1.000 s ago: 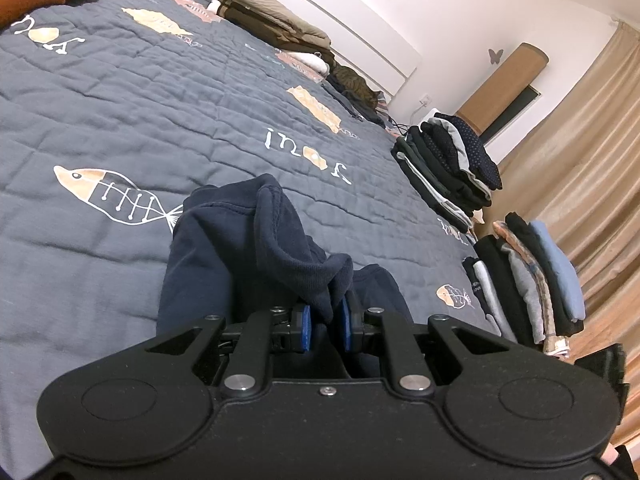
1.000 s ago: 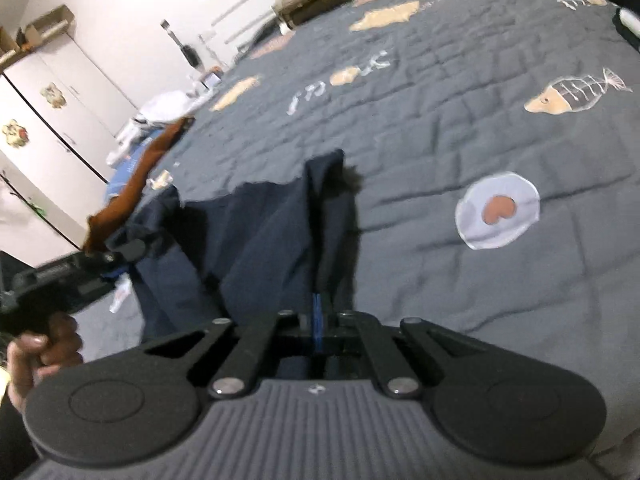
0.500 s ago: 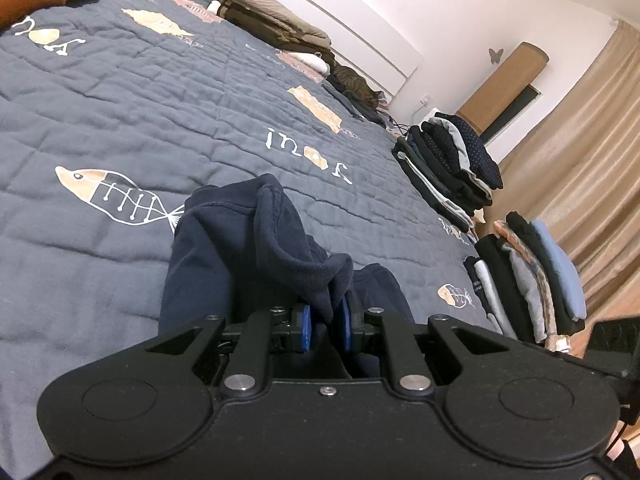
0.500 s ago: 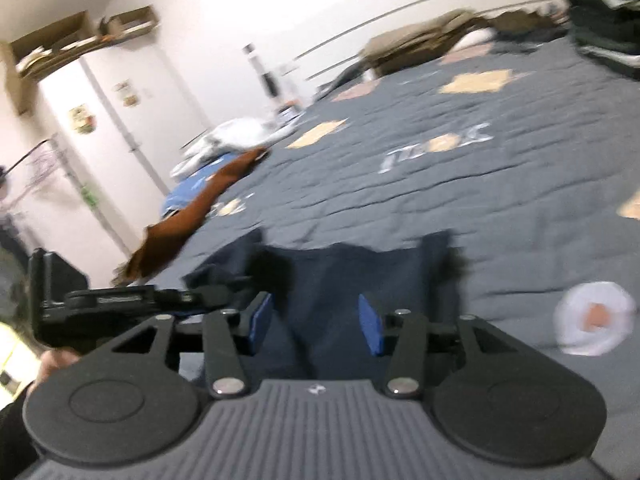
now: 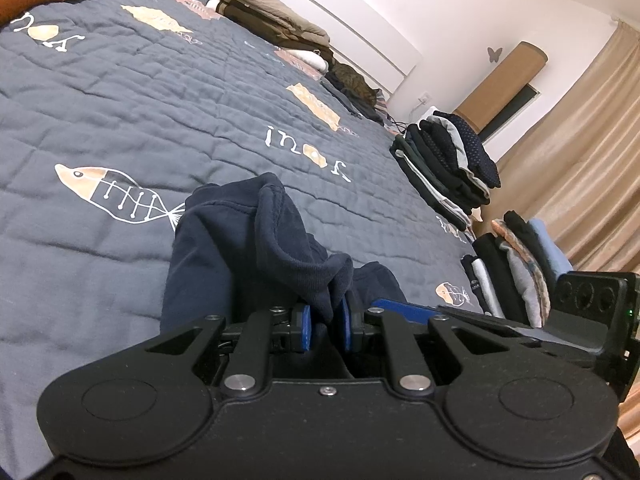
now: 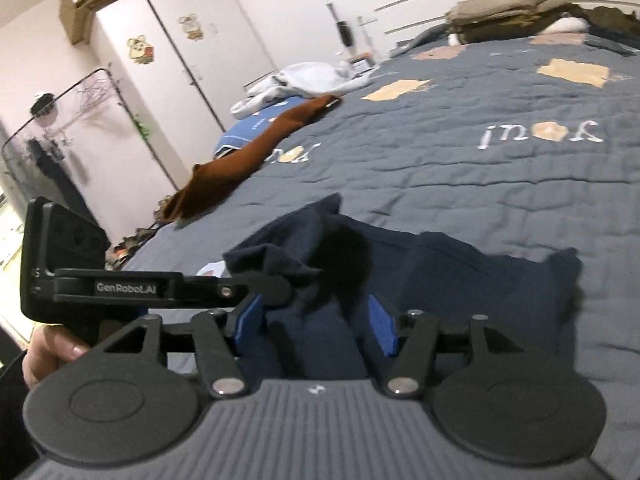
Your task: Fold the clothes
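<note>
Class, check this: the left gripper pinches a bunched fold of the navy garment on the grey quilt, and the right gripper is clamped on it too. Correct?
Not quite. The right gripper is open, as the right wrist view shows; the left gripper does pinch the navy garment on the grey quilt.

navy garment [image 5: 256, 248] near edge hidden behind left gripper [image 5: 325, 324] body.

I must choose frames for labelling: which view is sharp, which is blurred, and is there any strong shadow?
Left wrist view: sharp, evenly lit, the quilt bent by fisheye. Right wrist view: softly motion-blurred, mostly at the wardrobe; a dark shadow lies on the navy garment beside the left gripper.
</note>
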### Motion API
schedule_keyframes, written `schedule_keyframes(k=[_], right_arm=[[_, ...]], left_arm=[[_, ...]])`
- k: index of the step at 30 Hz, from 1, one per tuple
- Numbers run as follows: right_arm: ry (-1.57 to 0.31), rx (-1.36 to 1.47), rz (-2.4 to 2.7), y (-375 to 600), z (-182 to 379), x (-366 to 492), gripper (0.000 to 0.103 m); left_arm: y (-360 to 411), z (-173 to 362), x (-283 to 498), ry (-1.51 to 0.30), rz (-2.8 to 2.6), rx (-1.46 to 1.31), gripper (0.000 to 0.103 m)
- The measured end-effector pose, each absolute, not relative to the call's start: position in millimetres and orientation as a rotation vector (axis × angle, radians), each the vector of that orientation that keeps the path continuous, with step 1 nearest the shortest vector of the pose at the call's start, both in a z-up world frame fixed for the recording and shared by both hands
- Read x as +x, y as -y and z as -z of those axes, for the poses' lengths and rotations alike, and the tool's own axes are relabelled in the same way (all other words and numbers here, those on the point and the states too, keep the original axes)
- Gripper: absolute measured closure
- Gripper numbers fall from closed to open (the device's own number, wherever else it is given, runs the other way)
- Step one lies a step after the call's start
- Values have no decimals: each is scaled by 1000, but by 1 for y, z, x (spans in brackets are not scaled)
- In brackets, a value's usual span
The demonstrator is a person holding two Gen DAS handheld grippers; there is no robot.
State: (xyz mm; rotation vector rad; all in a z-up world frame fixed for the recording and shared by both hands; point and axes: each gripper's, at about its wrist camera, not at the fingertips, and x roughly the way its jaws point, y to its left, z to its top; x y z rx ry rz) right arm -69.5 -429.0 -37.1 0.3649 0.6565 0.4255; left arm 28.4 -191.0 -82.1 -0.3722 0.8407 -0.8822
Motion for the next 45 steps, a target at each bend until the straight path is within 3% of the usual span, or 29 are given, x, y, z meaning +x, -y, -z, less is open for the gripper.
schedule_keyframes(k=[10, 13, 14, 16, 20, 24, 30, 37, 40, 42, 45], right_arm=[[-704, 380, -451, 420, 55, -60, 45], [-705, 391, -453, 419, 56, -60, 53], [-702, 390, -453, 420, 56, -60, 62], [-695, 395, -445, 422, 54, -62, 66], [-665, 394, -388, 428, 48, -65, 83], [-604, 416, -321, 443, 38, -74, 88], [-543, 395, -171, 463, 26, -82, 89], [-671, 409, -32, 483, 62, -67, 84], [-678, 494, -56, 491, 75, -64, 78], [-661, 550, -92, 498, 76, -64, 64], [-636, 619, -117, 510, 75, -64, 58]], left_arm=[[190, 82, 30, -852, 882, -373, 88], [189, 81, 30, -859, 881, -372, 88], [189, 80, 30, -858, 884, -374, 88], [188, 79, 30, -854, 890, -376, 88], [184, 72, 28, -826, 895, -381, 88], [176, 64, 28, -798, 894, -409, 87], [179, 67, 29, -809, 886, -394, 87], [183, 72, 29, -823, 886, -370, 87], [182, 73, 29, -824, 883, -368, 87], [182, 74, 29, -827, 881, -364, 87], [184, 74, 29, -826, 878, -336, 87]])
